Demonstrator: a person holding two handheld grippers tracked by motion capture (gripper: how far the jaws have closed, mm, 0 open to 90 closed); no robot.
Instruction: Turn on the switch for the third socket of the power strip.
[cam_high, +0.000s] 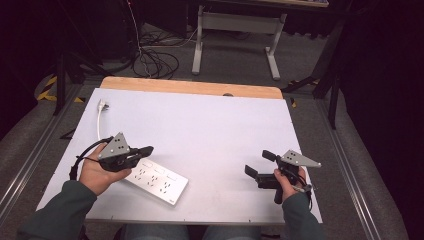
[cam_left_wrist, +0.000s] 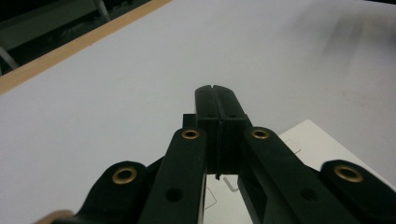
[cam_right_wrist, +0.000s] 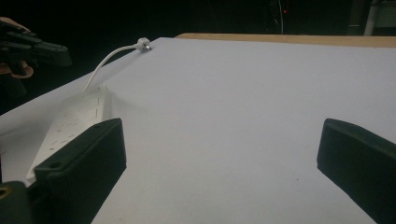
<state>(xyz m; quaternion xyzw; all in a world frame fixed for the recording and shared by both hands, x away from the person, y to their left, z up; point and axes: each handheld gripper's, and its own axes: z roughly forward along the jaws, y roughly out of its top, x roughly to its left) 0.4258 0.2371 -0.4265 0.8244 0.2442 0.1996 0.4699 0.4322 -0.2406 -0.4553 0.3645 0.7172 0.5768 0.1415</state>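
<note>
- The white power strip (cam_high: 157, 180) lies flat at the table's (cam_high: 210, 125) near-left edge.
- Left gripper (cam_high: 142, 151) hovers just above the strip, jaws pressed together, empty.
- Right gripper (cam_high: 259, 164), well right of the strip, gapes wide.
- Likely an approach stage; the left jaws must part before gripping anything.

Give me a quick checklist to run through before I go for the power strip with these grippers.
1. Power strip lies flat on the white table, near the front edge: ok.
2. Its cord trails toward the far left corner and its plug lies loose on the table: ok.
3. Right hand-held gripper open, jaws wide apart in the right gripper view, nothing between them: ok.
4. Left hand-held gripper ready to grasp: not ok, jaws pressed together in the left gripper view.
5. Left hand-held gripper over the strip's left end; touching it or not: cannot tell.
6. Bare table between right hand-held gripper and strip: ok.
</note>
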